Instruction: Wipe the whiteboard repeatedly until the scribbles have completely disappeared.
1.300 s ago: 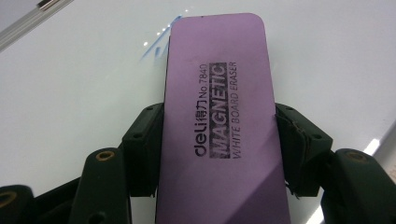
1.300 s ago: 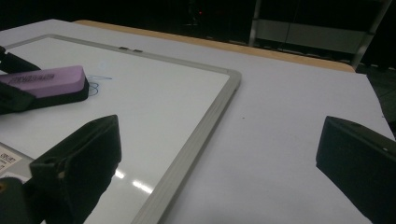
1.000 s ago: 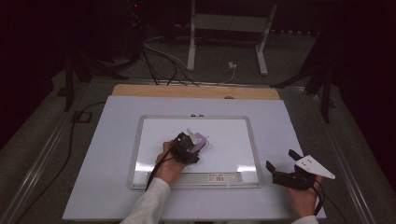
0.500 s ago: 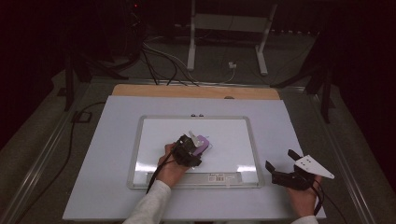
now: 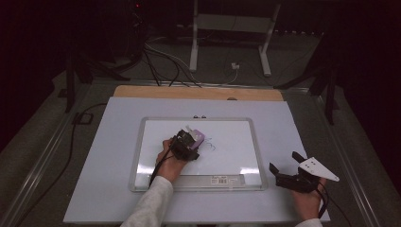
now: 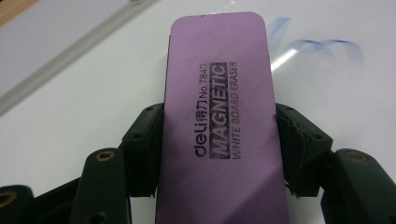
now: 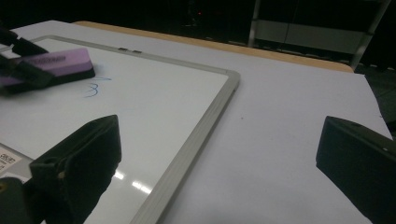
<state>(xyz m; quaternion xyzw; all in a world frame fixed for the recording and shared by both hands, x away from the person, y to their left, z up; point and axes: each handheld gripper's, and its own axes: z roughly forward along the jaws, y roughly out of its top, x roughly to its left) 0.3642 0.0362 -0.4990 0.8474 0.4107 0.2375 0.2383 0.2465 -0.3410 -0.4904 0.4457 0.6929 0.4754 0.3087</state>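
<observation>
Since the earlier frame the left tool (image 5: 187,144) has slid its clamped purple eraser (image 6: 219,121) toward three o'clock – flat on the whiteboard (image 5: 236,142) to wipe the blue scribble (image 5: 209,143) – while the right tool (image 5: 295,178) (jaws wide, empty) waits at four o'clock on the bench (image 5: 108,156).

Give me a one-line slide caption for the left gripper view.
Left gripper clamps a purple magnetic whiteboard eraser over the whiteboard, beside faint blue marker strokes.

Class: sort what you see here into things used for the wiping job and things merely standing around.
In use: left gripper, purple eraser, whiteboard, blue marks.

Standing by: right gripper, wooden board, floor cables, metal stand.
</observation>
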